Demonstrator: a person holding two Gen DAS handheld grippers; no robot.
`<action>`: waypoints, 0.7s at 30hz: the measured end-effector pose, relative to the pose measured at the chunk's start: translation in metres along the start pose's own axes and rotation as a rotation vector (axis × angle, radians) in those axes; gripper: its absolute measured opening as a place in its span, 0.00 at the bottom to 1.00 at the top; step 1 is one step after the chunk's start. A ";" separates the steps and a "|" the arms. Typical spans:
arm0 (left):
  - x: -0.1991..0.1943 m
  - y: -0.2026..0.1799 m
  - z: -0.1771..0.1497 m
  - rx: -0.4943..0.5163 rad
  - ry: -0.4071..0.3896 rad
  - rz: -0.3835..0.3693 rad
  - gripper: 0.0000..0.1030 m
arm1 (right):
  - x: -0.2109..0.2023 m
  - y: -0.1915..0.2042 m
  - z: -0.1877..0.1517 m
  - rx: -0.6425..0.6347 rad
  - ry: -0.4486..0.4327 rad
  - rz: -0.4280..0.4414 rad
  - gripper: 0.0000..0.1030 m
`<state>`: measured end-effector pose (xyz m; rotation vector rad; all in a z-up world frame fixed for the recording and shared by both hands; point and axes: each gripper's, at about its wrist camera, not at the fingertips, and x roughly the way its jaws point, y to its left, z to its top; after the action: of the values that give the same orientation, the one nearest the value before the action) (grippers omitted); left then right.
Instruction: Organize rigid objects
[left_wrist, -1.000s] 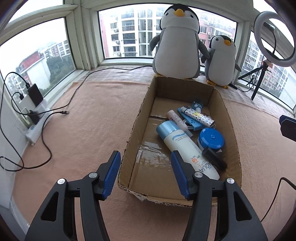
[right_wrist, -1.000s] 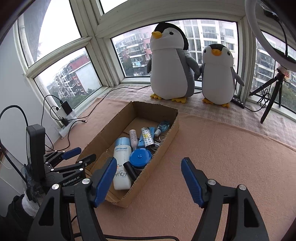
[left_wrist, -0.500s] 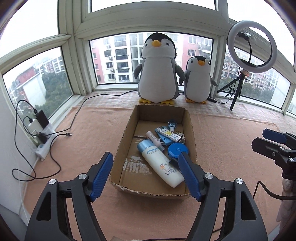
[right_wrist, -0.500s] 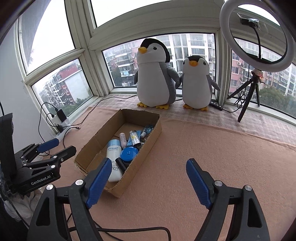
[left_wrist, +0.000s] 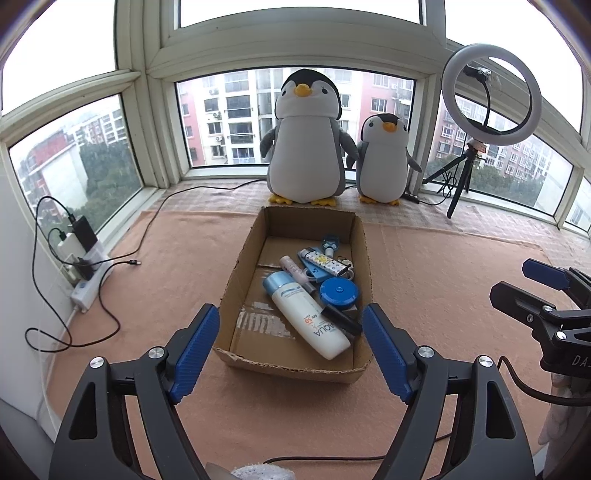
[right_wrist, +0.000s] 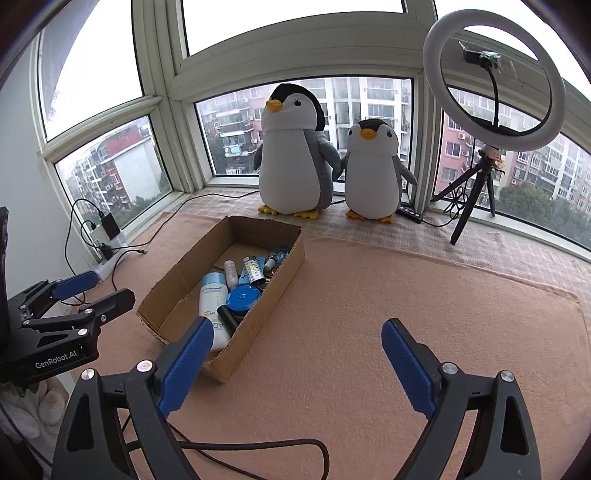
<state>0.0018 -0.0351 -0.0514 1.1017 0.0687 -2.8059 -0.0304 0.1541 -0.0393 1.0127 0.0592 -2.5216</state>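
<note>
While above the box (left_wrist: 364, 236) | left gripper (left_wrist: 291, 349) wide open, empty | right gripper (right_wrist: 295, 363) likewise

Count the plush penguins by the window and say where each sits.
2. The large penguin sits on the sill directly behind the cardboard box; the small penguin sits beside it, toward the ring light. None seem hidden.

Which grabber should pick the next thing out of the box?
Probably the left gripper: it is open and points straight into the cardboard box, just above the sunscreen bottle. The right gripper, also open, sits off to the box's side.
</note>
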 end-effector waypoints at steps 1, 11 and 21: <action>-0.001 0.000 0.000 -0.001 0.000 -0.001 0.78 | 0.000 0.000 0.000 0.000 -0.001 0.001 0.88; -0.002 0.001 -0.001 -0.012 0.007 -0.005 0.78 | -0.001 0.000 0.000 -0.002 0.003 -0.006 0.88; 0.000 0.002 -0.001 -0.023 0.011 -0.013 0.78 | 0.004 -0.001 -0.002 -0.010 0.012 -0.012 0.88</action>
<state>0.0026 -0.0368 -0.0523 1.1165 0.1089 -2.8035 -0.0323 0.1534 -0.0434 1.0267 0.0823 -2.5238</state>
